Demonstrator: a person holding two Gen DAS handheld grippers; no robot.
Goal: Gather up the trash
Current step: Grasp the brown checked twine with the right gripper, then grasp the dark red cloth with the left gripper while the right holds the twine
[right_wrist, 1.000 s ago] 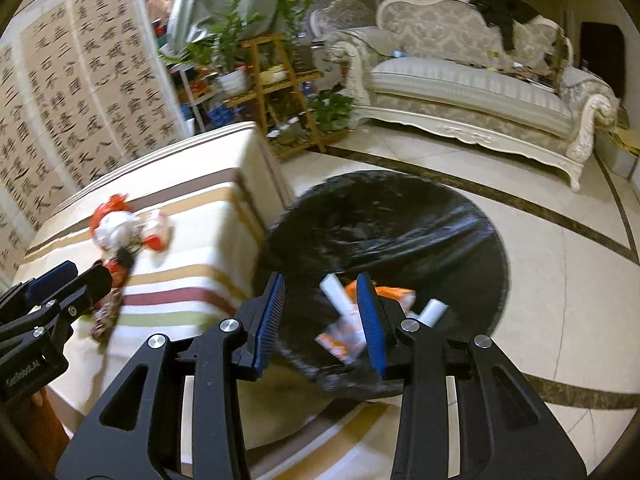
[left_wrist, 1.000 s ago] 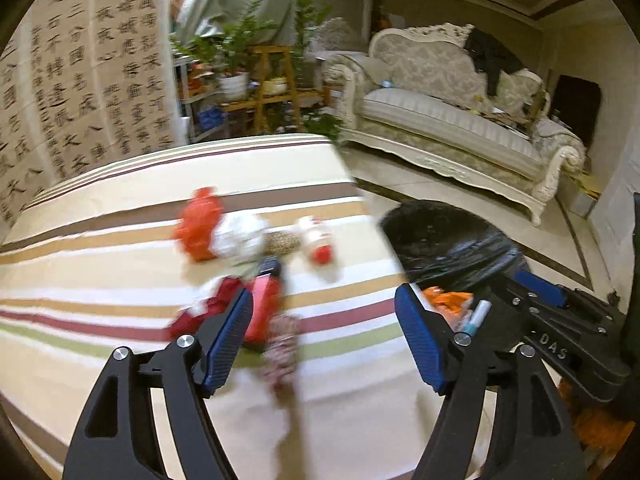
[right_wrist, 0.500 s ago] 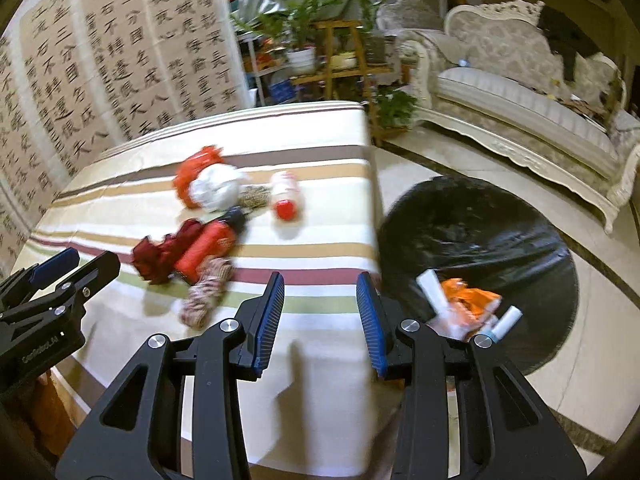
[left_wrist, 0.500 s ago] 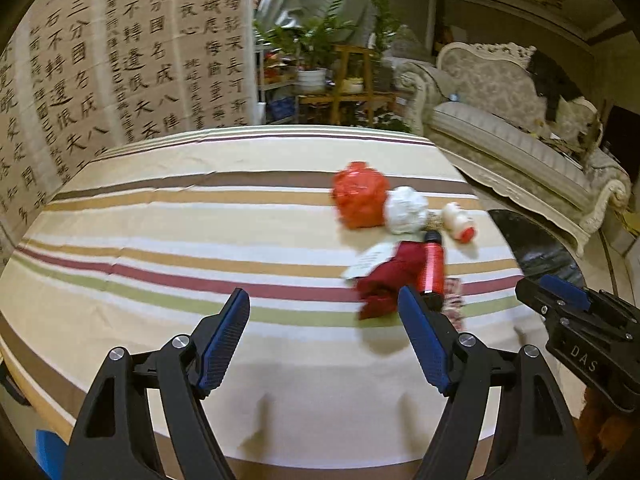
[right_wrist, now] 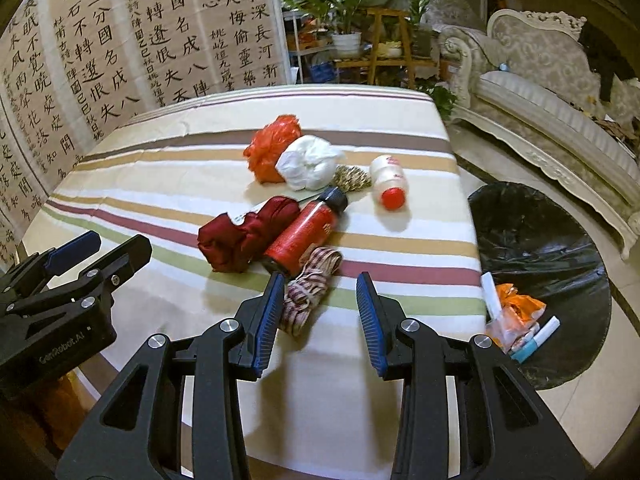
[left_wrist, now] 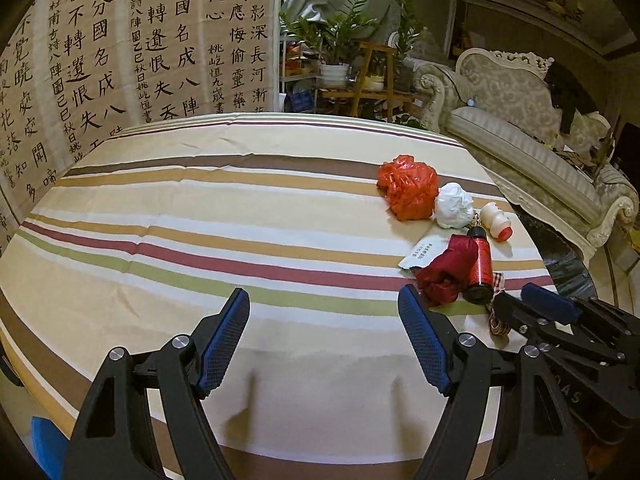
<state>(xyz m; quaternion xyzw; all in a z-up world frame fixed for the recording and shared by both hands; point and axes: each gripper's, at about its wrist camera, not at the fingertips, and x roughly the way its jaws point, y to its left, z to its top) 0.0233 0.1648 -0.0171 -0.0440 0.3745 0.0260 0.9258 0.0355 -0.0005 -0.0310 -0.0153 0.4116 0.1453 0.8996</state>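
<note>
A heap of trash lies on the striped tablecloth (right_wrist: 160, 184): an orange plastic bag (right_wrist: 272, 148), a white crumpled bag (right_wrist: 308, 162), a small white bottle with a red cap (right_wrist: 389, 181), a red can (right_wrist: 302, 234), a dark red cloth (right_wrist: 244, 236) and a bundle of checked string (right_wrist: 308, 288). My right gripper (right_wrist: 320, 314) hovers open just before the string bundle, nothing between its fingers. My left gripper (left_wrist: 324, 336) is open over bare cloth, left of the heap (left_wrist: 452, 236). A black-lined bin (right_wrist: 536, 276) on the floor to the right holds several pieces of trash.
A calligraphy screen (left_wrist: 120, 48) stands behind the table. Plants on wooden stands (right_wrist: 360, 32) and an ornate sofa (right_wrist: 560, 92) fill the back and right. The bin sits close beside the table's right edge.
Both grippers have swung left, from over the bin to over the table. The heap now lies right of the left gripper and straight ahead of the right gripper.
</note>
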